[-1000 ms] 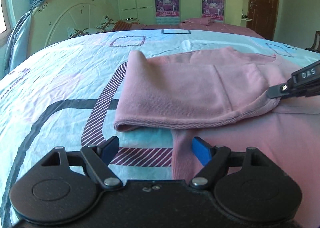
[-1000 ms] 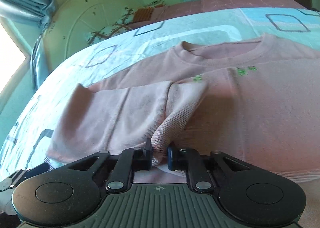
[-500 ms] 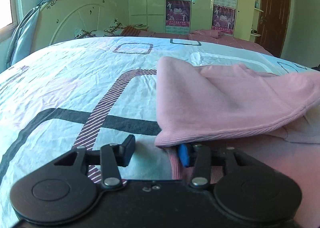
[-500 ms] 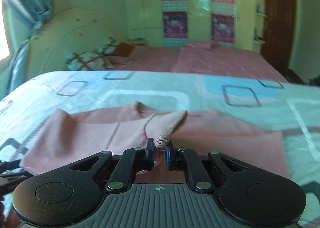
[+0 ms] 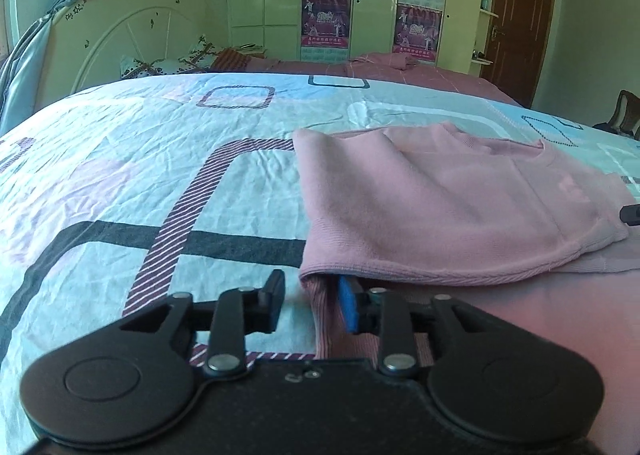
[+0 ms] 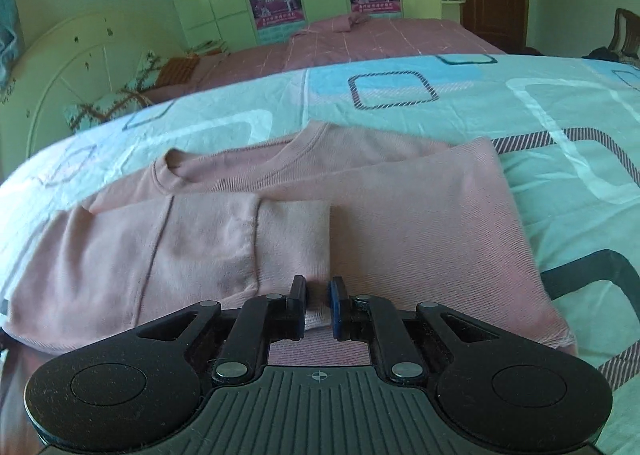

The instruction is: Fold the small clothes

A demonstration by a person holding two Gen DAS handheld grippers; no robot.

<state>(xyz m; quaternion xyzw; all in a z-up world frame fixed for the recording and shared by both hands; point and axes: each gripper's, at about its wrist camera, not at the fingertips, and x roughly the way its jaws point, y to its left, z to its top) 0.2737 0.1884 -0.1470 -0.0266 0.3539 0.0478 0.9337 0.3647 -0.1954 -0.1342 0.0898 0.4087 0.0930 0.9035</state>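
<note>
A small pink sweater [image 6: 400, 223] lies on the patterned bedsheet, its left side and sleeve folded over the body. The sleeve cuff [image 6: 296, 239] lies flat across the middle. My right gripper [image 6: 318, 307] sits at the cuff's near end with its jaws slightly apart, the pale cuff edge between them. In the left wrist view the sweater [image 5: 440, 207] lies to the right. My left gripper [image 5: 310, 305] is open, with the sweater's ribbed hem corner between its fingers.
The light blue bedsheet [image 5: 140, 175] with square patterns spreads left and far. A white headboard [image 5: 132, 43] and pillows stand at the back left. A pink bed [image 6: 380, 39], green wardrobe and brown door lie beyond.
My right gripper carried the cuff across, laid it flat on the sweater and loosened its jaws. My left gripper moved right onto the hem corner and narrowed.
</note>
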